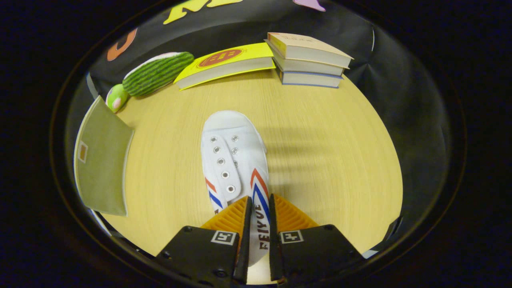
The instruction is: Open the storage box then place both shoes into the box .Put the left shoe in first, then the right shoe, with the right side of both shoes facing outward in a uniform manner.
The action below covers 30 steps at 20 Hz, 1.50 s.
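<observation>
One shoe: white canvas shoe (234, 160) with red and blue stripes, toe pointing away from the gripper, lying on the wooden table (320, 160)
Gripper (260, 206): jaws narrow, both fingers pressed against the shoe's side wall at the heel end, wall pinched between them
Storage box (102, 160): grey-green fabric panel, ahead and to the left of the fingers, well apart from the shoe
Yellow book (228, 64): far beyond the shoe, flat on the table
Book stack (308, 60): three books, beyond and right of the shoe
Green plush toy (156, 74): beyond and left, beside the yellow book
</observation>
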{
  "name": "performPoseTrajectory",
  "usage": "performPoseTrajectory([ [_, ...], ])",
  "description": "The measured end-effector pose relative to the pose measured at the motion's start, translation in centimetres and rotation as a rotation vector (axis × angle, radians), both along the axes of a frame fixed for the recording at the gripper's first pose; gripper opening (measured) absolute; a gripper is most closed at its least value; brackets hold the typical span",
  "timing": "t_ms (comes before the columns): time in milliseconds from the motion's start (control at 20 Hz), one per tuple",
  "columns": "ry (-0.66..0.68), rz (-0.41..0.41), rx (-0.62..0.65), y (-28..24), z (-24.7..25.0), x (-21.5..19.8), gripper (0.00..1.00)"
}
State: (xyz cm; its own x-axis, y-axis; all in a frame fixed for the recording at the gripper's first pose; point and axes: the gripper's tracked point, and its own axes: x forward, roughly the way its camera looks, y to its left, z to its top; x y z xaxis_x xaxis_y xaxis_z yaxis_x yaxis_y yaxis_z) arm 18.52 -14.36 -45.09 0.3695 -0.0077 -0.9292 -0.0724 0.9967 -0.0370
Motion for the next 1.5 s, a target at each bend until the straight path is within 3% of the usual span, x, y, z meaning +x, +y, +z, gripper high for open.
performPoseTrajectory([
  [150, 0.026, 0.084, -0.034, 0.0, -0.5, -0.4, 0.25],
  [250, -0.001, 0.033, -0.001, 0.2, -0.4, -0.3, 0.24],
  [300, -0.020, 0.001, 0.027, -0.1, -0.1, -0.4, 0.20],
  [350, -0.039, -0.021, 0.080, 0.2, 0.2, -0.3, 0.06],
  [600, -0.078, -0.118, 0.355, 2.6, 3.1, -0.7, 0.06],
  [750, -0.085, -0.135, 0.496, 4.9, 5.9, -1.2, 0.05],
  [1050, -0.086, -0.118, 0.566, 8.8, 9.9, -1.8, 0.06],
  [1300, -0.036, -0.189, 0.712, 13.5, 13.7, -2.5, 0.06],
  [1500, -0.078, -0.149, 0.748, 17.9, 18.5, -2.5, 0.06],
])
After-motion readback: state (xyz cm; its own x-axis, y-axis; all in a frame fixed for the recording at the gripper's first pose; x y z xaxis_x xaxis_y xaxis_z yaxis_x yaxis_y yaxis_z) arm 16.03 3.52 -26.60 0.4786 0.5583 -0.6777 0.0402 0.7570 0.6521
